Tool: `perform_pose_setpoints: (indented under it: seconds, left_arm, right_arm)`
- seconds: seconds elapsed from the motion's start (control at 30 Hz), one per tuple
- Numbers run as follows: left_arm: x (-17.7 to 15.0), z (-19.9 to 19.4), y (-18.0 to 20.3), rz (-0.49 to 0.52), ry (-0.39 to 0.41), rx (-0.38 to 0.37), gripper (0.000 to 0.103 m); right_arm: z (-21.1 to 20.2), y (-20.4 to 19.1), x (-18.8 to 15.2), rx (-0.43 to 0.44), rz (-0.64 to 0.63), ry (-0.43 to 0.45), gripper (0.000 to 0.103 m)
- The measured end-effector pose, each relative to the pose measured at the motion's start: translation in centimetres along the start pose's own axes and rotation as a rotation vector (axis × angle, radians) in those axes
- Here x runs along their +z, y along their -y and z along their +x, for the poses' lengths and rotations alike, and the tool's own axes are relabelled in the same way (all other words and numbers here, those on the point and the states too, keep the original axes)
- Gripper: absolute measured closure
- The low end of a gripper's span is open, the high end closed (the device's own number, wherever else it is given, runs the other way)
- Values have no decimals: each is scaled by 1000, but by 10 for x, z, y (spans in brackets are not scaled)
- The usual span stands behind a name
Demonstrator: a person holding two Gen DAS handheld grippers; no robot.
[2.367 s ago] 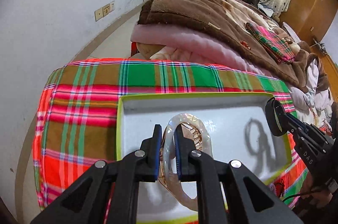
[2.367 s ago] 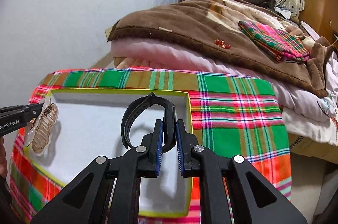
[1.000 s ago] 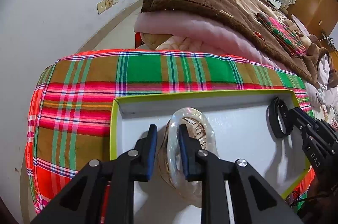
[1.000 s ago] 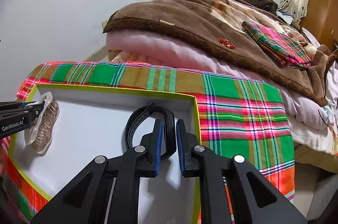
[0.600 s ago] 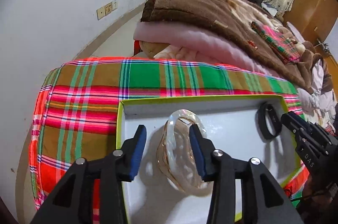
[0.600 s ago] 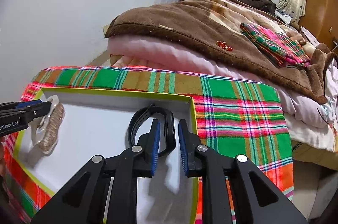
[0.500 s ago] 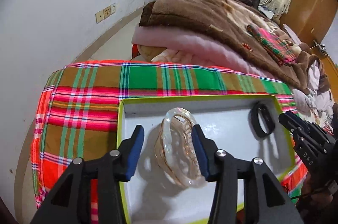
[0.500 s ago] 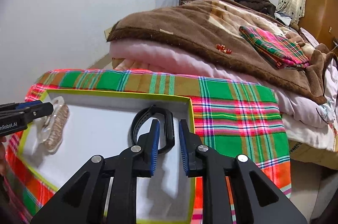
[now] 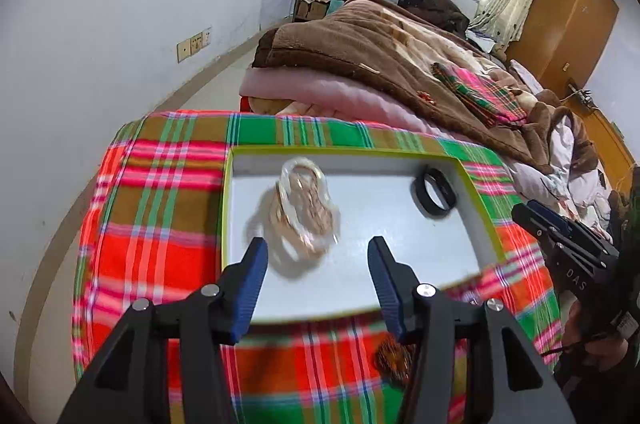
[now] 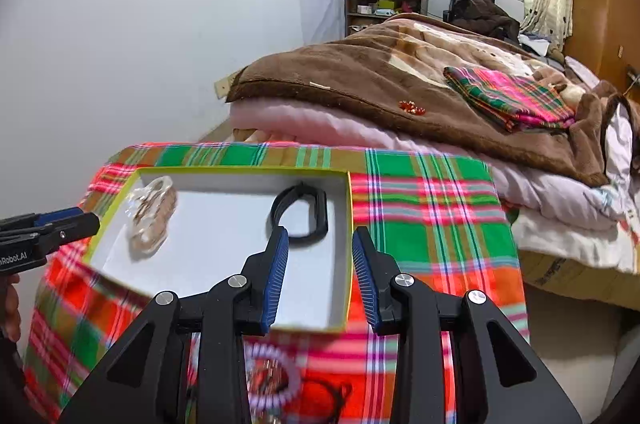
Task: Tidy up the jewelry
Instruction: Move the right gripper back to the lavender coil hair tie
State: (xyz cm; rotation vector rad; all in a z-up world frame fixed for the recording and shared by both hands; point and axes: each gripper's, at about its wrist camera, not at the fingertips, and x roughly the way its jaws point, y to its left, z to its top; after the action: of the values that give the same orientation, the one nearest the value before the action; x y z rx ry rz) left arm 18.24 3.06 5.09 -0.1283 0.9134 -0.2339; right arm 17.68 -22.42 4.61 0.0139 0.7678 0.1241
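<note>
Both the left gripper (image 9: 316,264) and the right gripper (image 10: 318,256) have let go and drawn back, jaws wide and empty, leaving the clear-and-gold bangle bundle (image 9: 306,208) and black wristband (image 10: 300,214) lying in the white, green-rimmed tray (image 9: 400,232) (more trinkets likely wait on the plaid-covered tabletop (image 9: 160,192)).

One tray (image 9: 476,180) on the plaid cloth (image 9: 160,208), and inside it there's one black band (image 9: 435,195) plus a blurry bundle of bangles (image 9: 306,214), one clear and some gold ones I can't count. In front of the tray I count one orange beaded piece (image 9: 392,360), one lilac coil tie (image 10: 272,376) and one black cord (image 10: 334,398), all pretty smeared. Two grippers total, left (image 9: 316,276) and right (image 10: 320,276), and one little red cluster (image 10: 412,108) sits on the one brown blanket (image 10: 380,72).
</note>
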Motion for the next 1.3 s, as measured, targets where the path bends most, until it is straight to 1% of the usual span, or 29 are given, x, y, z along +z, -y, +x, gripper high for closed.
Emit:
perform_pose_setpoints:
  seconds: [0.1, 0.2, 0.3, 0.4, 0.5, 0.67, 0.83, 0.93, 1.0, 1.13, 1.2, 1.27, 1.3]
  left_arm:
    - [-18, -9, 5, -3, 4, -10, 48]
    - [-38, -16, 10, -6, 2, -44, 48]
    - [-55, -16, 13, -6, -13, -55, 47]
    - [-70, -14, 16, -8, -28, -64, 47]
    - [-81, -12, 17, -28, -33, -83, 47]
    - [-96, -2, 23, -24, -62, -87, 47]
    - [-104, 2, 26, -29, -79, -91, 47]
    - [-104, 4, 26, -31, -86, -80, 47]
    - [-104, 7, 25, -38, -93, -71, 47]
    - [-104, 8, 26, -34, -95, -66, 47]
    - [-104, 8, 26, -35, -96, -65, 47]
    - [-104, 9, 28, -32, -100, -65, 47]
    - [-105, 9, 28, -31, -102, -64, 47]
  right_arm:
    - [-9, 4, -16, 19, 5, -7, 69]
    - [-13, 11, -35, 49, 9, -15, 69]
    - [-13, 19, -52, 61, 20, -30, 69]
    - [-12, 25, -65, 106, 42, -46, 69]
    - [-9, 27, -75, 150, 38, -64, 69]
    - [1, 26, -79, 243, 25, -80, 69]
    - [12, 23, -80, 265, 5, -109, 69]
    - [19, 21, -79, 294, 0, -132, 69]
    - [24, 19, -79, 291, -8, -149, 69]
    - [24, 17, -79, 302, -25, -148, 69]
    - [23, 17, -79, 308, -32, -153, 71]
    - [22, 16, -79, 309, -41, -152, 84]
    - [21, 15, -80, 306, -51, -151, 85]
